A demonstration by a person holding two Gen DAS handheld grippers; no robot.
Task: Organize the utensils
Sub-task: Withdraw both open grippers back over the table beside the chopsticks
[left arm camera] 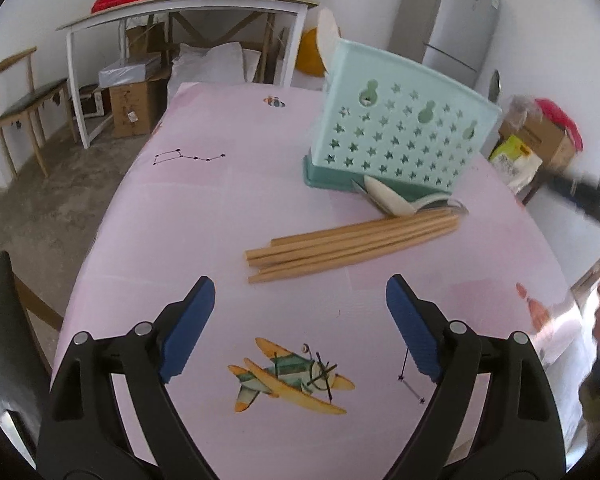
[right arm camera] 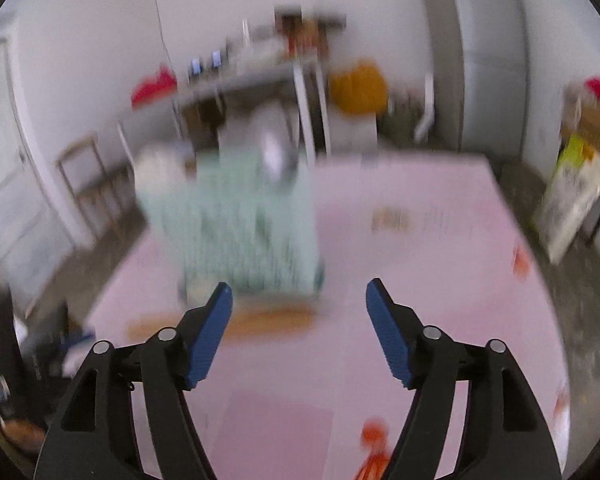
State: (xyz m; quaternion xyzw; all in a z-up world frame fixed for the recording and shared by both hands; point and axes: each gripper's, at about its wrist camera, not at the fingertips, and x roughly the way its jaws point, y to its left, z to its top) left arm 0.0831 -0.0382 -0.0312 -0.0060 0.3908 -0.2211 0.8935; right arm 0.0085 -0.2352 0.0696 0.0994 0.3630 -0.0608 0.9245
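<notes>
1. Your left gripper [left arm camera: 300, 300] hangs near the table [left arm camera: 188, 216], angled down, jaws wide and empty.
2. The chopsticks [left arm camera: 352, 248] lie bundled just beyond it: light, stiff, likely to roll. Pinch them mid-length.
3. The white spoon [left arm camera: 388, 198] touches the teal holder [left arm camera: 400, 136]; probably fragile.
4. Your right gripper [right arm camera: 299, 300], blurred, is parted and holds nothing.

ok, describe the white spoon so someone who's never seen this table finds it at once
Start at the mint-green utensil holder with star-shaped cutouts, standing on the pink tablecloth. At the foot of its near side lies the white spoon, right against the holder's base. It is the only white, curved piece there; the neighbours just in front are straight wooden chopsticks lying in a bundle.
</notes>
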